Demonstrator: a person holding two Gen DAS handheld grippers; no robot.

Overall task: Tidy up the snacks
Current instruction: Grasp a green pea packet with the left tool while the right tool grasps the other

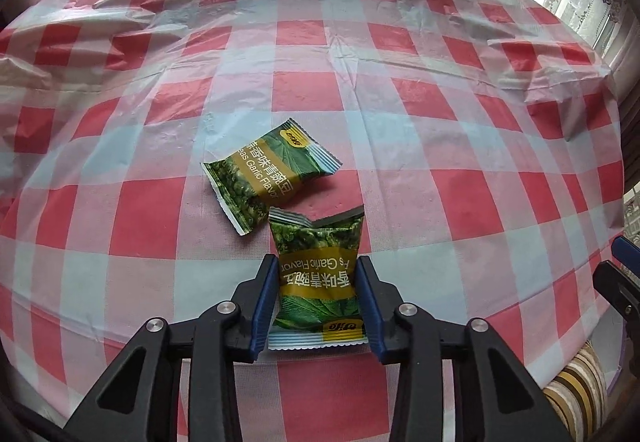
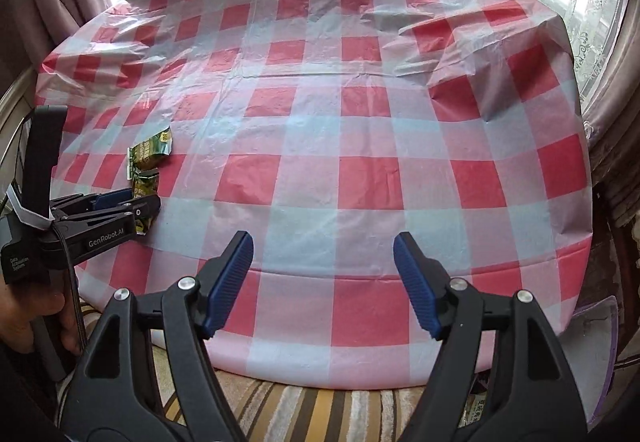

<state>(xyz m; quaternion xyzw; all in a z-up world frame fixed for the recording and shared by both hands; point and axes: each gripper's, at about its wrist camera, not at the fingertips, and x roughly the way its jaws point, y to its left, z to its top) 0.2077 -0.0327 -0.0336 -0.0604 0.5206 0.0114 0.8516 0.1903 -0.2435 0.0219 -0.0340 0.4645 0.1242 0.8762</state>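
Left wrist view: checkered counter [image 1: 440,113] is lying mostly bare, open room all round. Second pea packet [image 1: 272,173] is resting just beyond. Left tongs [image 1: 318,294] are gripping near pea packet [image 1: 318,274], long axis pointing away. Right tongs [image 2: 323,282] are hanging open, empty, well apart.

The snack packet [image 1: 316,282] between the left tongs [image 1: 318,302] reads "Garlic Flavor", upside down; the second packet [image 1: 268,169] just beyond it reads "Garlic Flavor" too. On the left tongs' black body: "GenRobot.AI" and "Data Acquisition System"
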